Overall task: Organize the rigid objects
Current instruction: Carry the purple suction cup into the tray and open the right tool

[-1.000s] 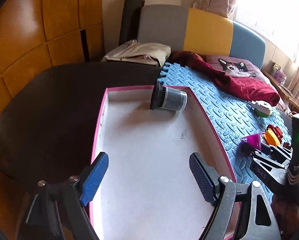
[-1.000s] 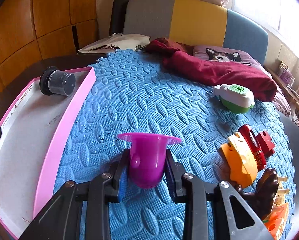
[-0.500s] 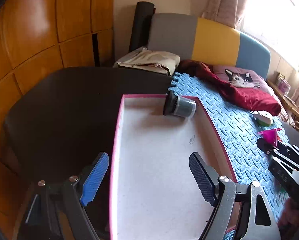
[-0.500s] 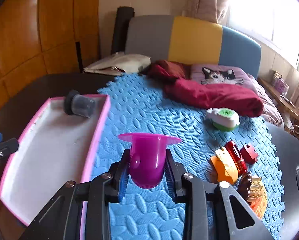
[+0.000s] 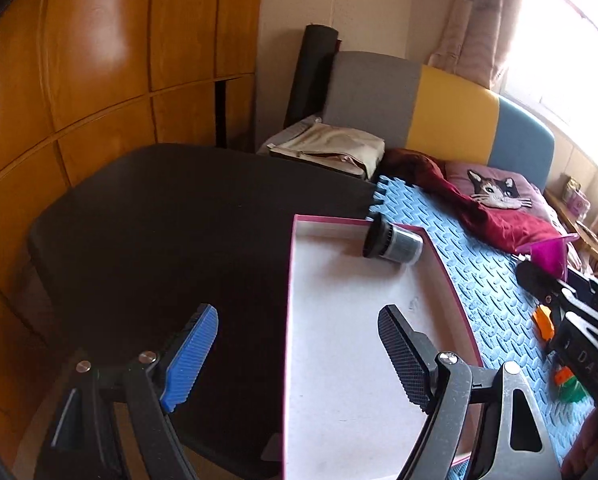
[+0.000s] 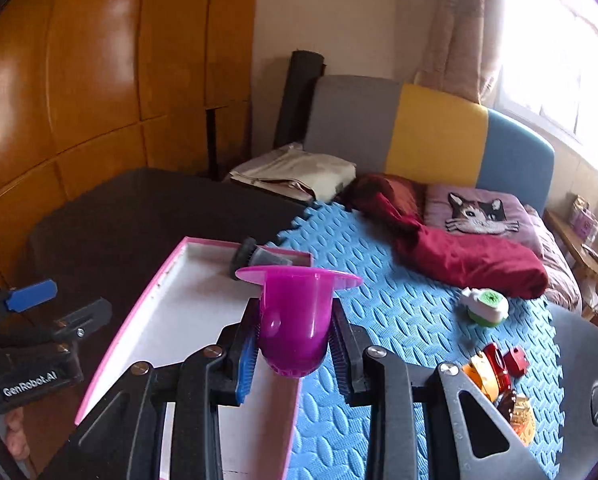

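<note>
One purple cup that your right gripper squeezes has risen off the blue mat toward the pink tray ahead-left, while your left gripper waits wide open, empty.

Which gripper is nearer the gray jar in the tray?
Hard to call; probably the right gripper, carrying the purple cup over the tray's mat-side rim, short of the gray jar. The left gripper hangs open at the tray's near end.

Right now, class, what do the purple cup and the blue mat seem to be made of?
Purple cup: probably glossy moulded plastic, slightly translucent, with highlights on its wall. Blue mat: looks like matte foam, embossed with ovals, jigsaw-toothed edge.
</note>
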{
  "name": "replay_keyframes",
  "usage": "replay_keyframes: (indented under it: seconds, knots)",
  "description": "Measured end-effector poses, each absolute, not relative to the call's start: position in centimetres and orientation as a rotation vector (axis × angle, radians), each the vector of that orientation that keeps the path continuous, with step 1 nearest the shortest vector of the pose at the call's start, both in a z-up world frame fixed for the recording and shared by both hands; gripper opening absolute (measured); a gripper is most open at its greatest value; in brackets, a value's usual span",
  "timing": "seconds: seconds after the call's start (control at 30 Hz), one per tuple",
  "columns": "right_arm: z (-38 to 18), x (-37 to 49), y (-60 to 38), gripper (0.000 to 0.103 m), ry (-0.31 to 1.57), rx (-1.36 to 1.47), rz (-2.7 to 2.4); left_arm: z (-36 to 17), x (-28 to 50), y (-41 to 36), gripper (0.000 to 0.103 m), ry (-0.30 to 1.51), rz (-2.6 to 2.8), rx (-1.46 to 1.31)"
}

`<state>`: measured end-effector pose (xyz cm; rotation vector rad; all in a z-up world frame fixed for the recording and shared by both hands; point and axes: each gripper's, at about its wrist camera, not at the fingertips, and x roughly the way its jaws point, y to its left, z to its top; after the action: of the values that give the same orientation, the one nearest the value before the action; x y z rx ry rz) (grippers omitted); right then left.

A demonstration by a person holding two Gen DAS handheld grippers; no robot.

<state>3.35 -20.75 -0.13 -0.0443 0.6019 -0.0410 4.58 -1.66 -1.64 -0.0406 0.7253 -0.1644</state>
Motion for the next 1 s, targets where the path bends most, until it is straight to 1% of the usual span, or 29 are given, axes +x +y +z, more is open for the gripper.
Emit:
replay_keyframes:
  seconds: [0.43,1.0]
  knots:
    - [0.4,4.5,-18.3,0.032,0.602,-0.081,-0.004,-1.7,4.8,1.0,0.082,0.728,-0.118,-0.092]
    - [-0.7,5.5,-18.1,0.032,0.631,-0.096,-0.021,-2.3,4.5,1.5,0.082,0.736,-0.127,-0.087]
